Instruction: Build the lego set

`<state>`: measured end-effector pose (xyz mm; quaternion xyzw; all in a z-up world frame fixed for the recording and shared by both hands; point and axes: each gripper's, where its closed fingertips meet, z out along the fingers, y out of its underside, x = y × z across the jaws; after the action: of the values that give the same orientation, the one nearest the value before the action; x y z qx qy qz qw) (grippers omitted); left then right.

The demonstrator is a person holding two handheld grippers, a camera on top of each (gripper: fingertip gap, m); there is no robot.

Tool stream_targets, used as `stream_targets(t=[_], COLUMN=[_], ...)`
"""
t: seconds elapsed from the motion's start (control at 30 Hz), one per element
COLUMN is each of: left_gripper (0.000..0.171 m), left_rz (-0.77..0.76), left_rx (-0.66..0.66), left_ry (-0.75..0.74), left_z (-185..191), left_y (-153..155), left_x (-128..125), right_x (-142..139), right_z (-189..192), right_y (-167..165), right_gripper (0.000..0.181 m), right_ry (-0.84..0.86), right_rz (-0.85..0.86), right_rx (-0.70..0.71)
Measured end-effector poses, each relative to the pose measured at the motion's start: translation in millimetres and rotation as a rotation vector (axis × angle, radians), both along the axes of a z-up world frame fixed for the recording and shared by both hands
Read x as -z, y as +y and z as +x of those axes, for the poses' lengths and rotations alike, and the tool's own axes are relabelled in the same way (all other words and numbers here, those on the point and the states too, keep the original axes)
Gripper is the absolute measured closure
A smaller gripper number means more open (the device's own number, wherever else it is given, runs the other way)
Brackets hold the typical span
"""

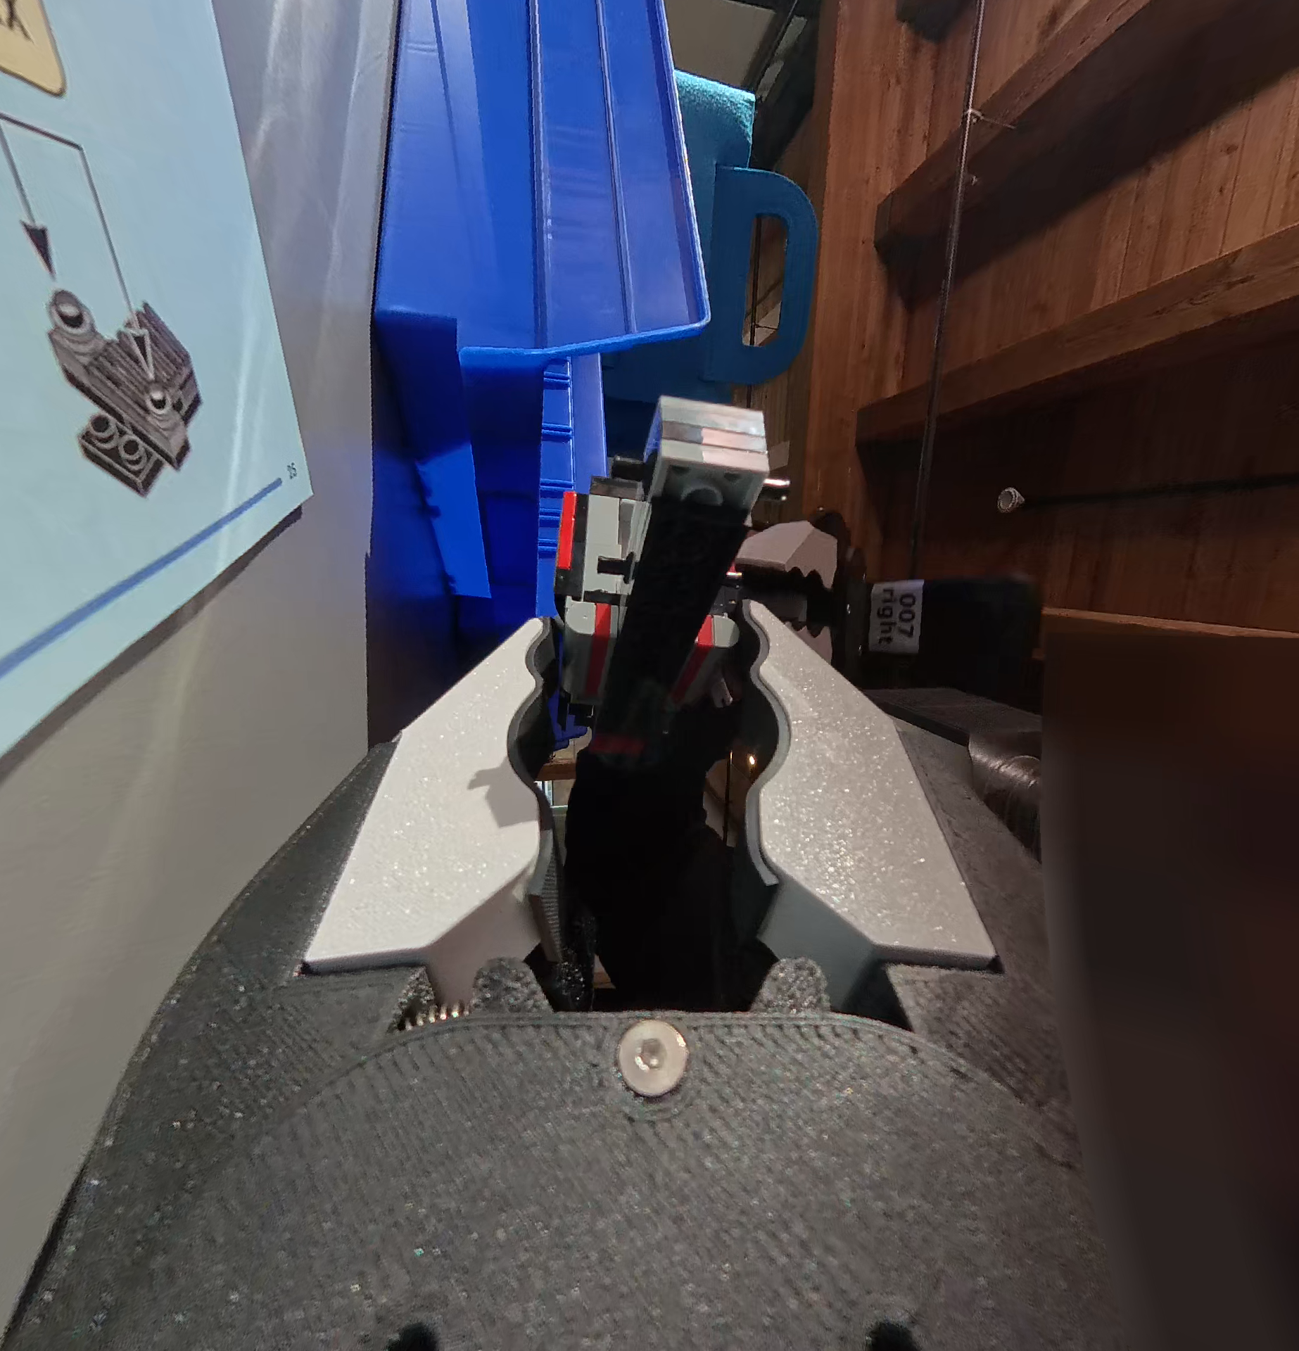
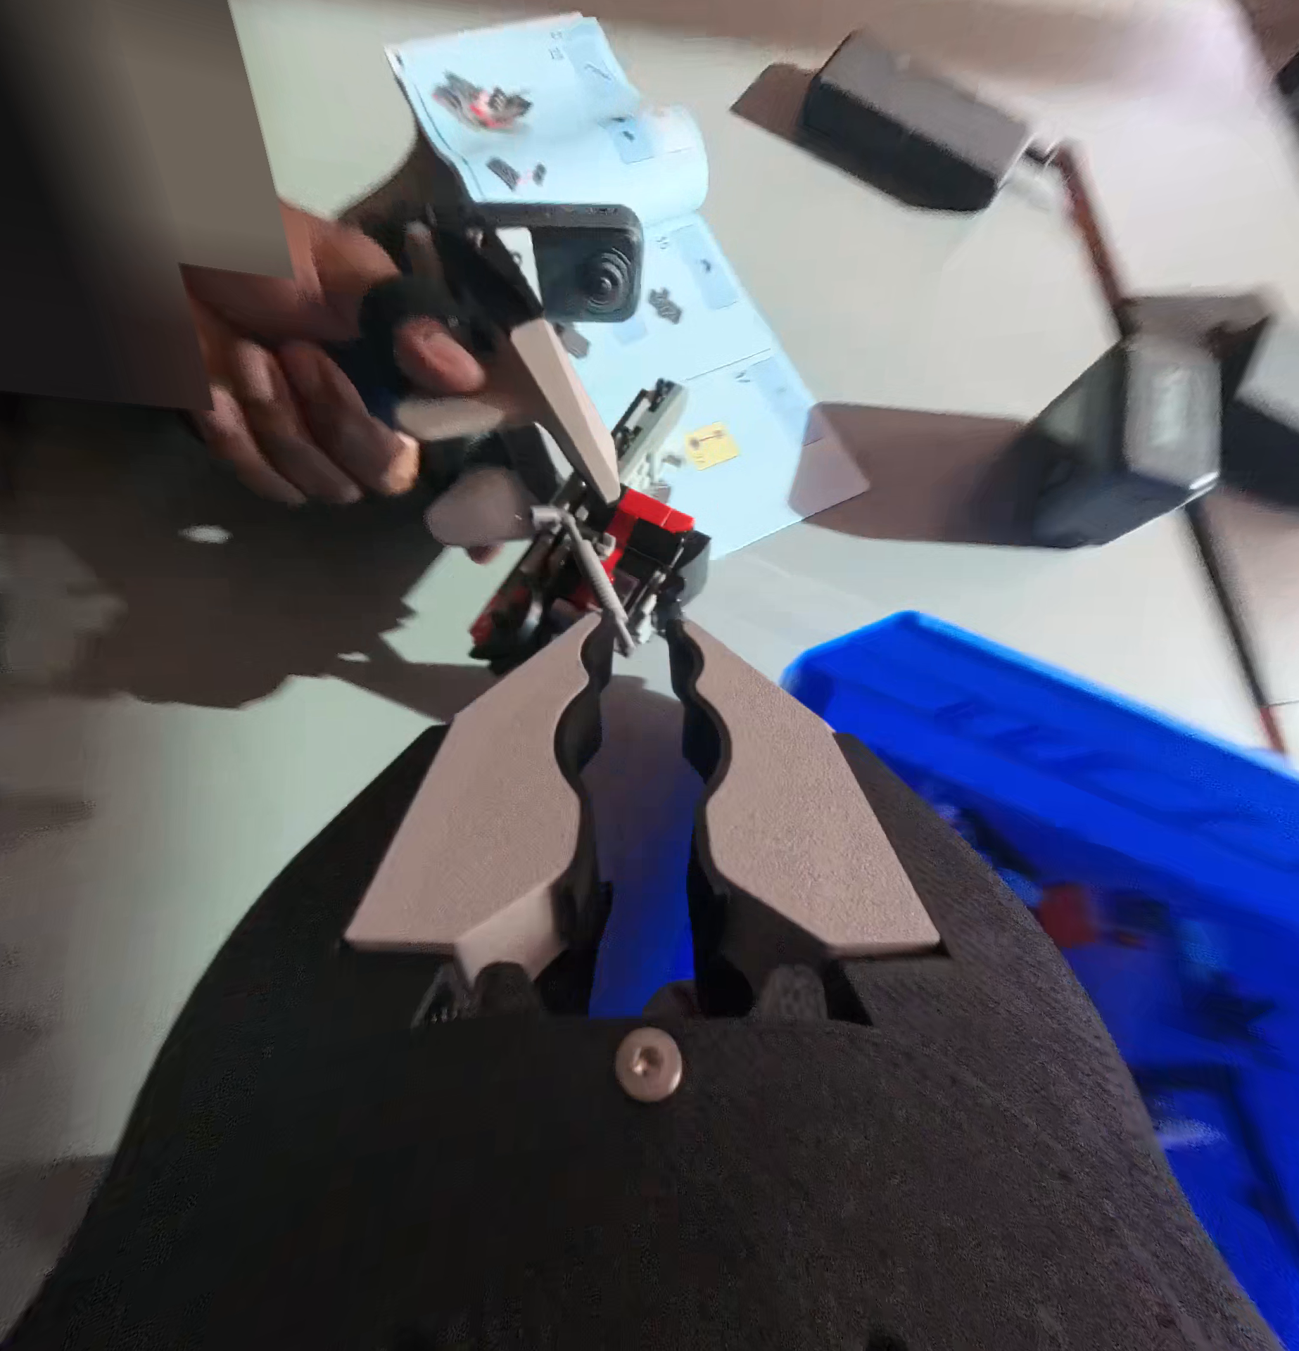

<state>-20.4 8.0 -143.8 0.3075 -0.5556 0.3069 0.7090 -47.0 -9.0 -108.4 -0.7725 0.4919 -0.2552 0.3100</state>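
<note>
1. A partly built lego model (image 1: 654,585) of grey, black and red bricks is pinched between the tips of the left gripper (image 1: 650,643); its long black part juts out past the fingers (image 1: 449,789) and ends in a grey block.
2. In the right wrist view the same model (image 2: 617,555) is seen held up above the table (image 2: 888,307), with the left gripper (image 2: 595,475) clamped on it from the upper left and a person's hand (image 2: 317,395) wrapped around that gripper's handle.
3. The right gripper (image 2: 635,632) is set with its tips right at the model's lower end, where a thin grey rod (image 2: 595,577) sticks out; a narrow gap is seen between its fingers, and whether anything is gripped cannot be told.
4. A light blue instruction booklet (image 2: 632,183) is laid open on the table beyond the model; a page of it (image 1: 120,365) is seen close by in the left wrist view.
5. A blue plastic bin (image 2: 1070,841) with blurred loose pieces inside is placed just beside the right gripper; it (image 1: 529,219) also fills the middle of the left wrist view.
6. Dark boxy objects (image 2: 1114,453) are seen blurred on the far side of the table.
</note>
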Motion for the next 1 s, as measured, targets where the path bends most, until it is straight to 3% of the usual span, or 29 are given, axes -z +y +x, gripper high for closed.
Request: stream_targets(t=[0.1,0.17,0.33,0.47,1.0], left_gripper=[0.122,0.122,0.122,0.122,0.122], left_rz=[-0.008,-0.006,-0.006,-0.007,-0.004], left_rx=[0.007,0.016,0.033,0.039,0.041], left_ry=[-0.002,-0.005,-0.007,-0.018,-0.021], left_z=[-1,-3,-7,-7,-6], left_y=[0,1,2,2,2], left_x=[-2,-1,-2,-1,0], right_x=[-2,-1,8,8,22], right_z=[0,1,3,5,8], right_y=[6,7,11,21,20], right_gripper=[0.164,0.164,0.165,0.171,0.173], right_ry=[0.121,0.163,0.155,0.161,0.206], right_rz=[0.253,0.298,0.051,0.014,-0.104], right_rx=[-0.001,-0.014,-0.199,-0.305,-0.368])
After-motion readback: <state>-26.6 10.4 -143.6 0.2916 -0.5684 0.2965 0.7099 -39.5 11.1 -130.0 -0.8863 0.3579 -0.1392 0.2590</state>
